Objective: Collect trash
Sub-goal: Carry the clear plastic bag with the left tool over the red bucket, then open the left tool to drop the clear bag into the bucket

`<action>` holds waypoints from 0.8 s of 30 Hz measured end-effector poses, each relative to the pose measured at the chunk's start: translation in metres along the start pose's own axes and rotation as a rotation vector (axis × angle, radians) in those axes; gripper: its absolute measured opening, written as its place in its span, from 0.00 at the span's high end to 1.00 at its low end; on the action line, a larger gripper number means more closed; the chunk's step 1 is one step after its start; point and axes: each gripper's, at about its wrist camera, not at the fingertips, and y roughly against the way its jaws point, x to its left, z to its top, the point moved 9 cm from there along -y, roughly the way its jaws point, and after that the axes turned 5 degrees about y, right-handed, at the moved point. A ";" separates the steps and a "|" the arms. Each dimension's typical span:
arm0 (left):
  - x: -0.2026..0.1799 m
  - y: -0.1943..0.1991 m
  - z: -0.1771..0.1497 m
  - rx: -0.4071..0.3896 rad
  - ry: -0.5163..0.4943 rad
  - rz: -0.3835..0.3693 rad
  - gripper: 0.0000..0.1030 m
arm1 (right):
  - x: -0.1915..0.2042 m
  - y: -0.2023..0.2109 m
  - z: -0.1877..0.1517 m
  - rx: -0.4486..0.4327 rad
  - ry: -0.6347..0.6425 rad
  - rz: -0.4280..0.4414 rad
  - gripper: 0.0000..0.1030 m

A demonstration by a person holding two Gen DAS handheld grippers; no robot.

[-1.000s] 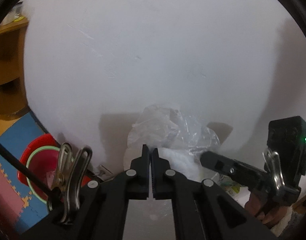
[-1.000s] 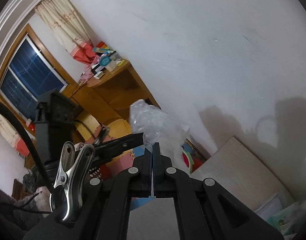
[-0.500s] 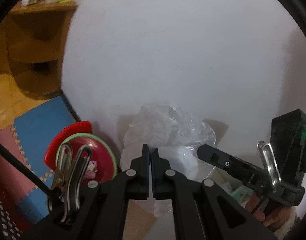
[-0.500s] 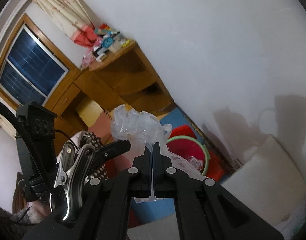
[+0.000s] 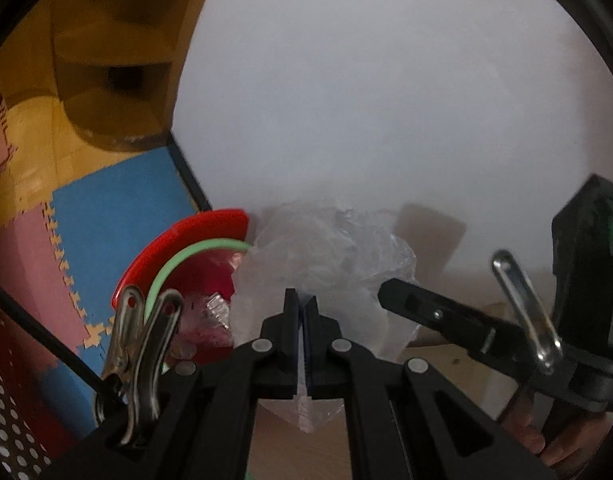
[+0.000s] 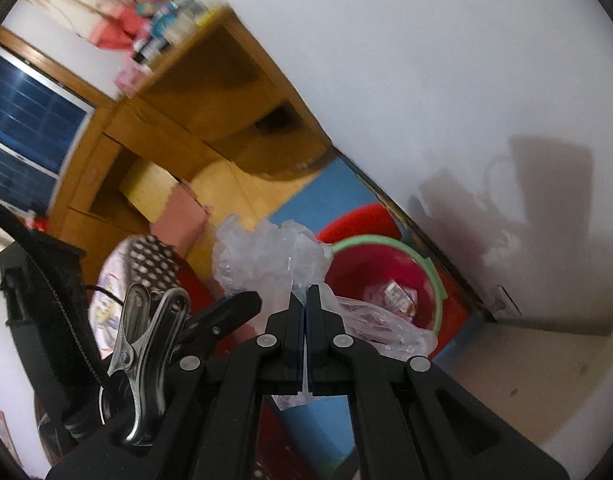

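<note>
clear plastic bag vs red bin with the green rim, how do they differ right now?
The clear plastic bag is crumpled, see-through and held up in the air; the red bin is rigid, opaque and sits on the floor by the wall. The bag is pinched by both the left tool and the right tool, both shut on it; nothing touches the bin. The bin already has wrappers inside. Both are plastic-looking.

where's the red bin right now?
On the floor against the white wall: the red bin sits just right of the clear plastic bag in the right wrist view, beside the blue mat, left of the bag in the left wrist view.
</note>
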 end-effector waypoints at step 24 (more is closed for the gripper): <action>0.156 -0.130 -0.088 0.115 0.305 0.189 0.93 | -0.050 -0.216 -0.083 0.465 -0.081 -0.058 0.98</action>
